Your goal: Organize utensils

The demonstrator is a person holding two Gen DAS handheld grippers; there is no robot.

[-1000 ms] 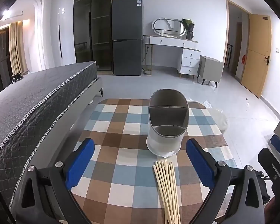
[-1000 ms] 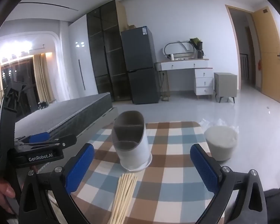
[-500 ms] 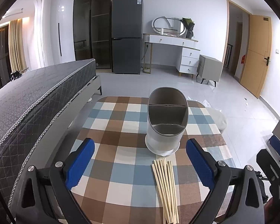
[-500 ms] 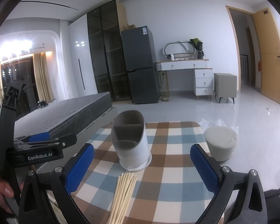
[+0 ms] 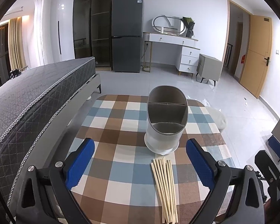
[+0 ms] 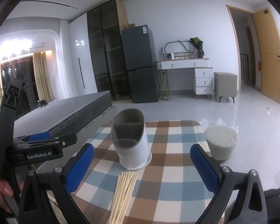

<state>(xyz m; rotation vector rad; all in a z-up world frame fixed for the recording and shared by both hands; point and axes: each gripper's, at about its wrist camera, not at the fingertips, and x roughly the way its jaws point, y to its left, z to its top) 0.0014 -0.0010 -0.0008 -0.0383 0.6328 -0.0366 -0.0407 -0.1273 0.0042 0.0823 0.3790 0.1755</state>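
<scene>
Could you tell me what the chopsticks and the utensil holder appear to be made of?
The chopsticks look like pale, unvarnished bamboo or wood: matte, straw-coloured, uniformly thin. The utensil holder seems moulded plastic, matte grey inside, a ribbed whitish shell outside; ceramic can't be excluded.

A white holder (image 5: 164, 130) with a grey, divided interior stands upright on the table's middle, its compartments empty. A bundle of pale chopsticks (image 5: 165, 188) lies flat at its 6 o'clock, tips fanned just short of its base.

Matt plastic holder (image 5: 167, 123), wooden chopsticks (image 5: 165, 186), checked cloth (image 5: 119, 168)
</scene>
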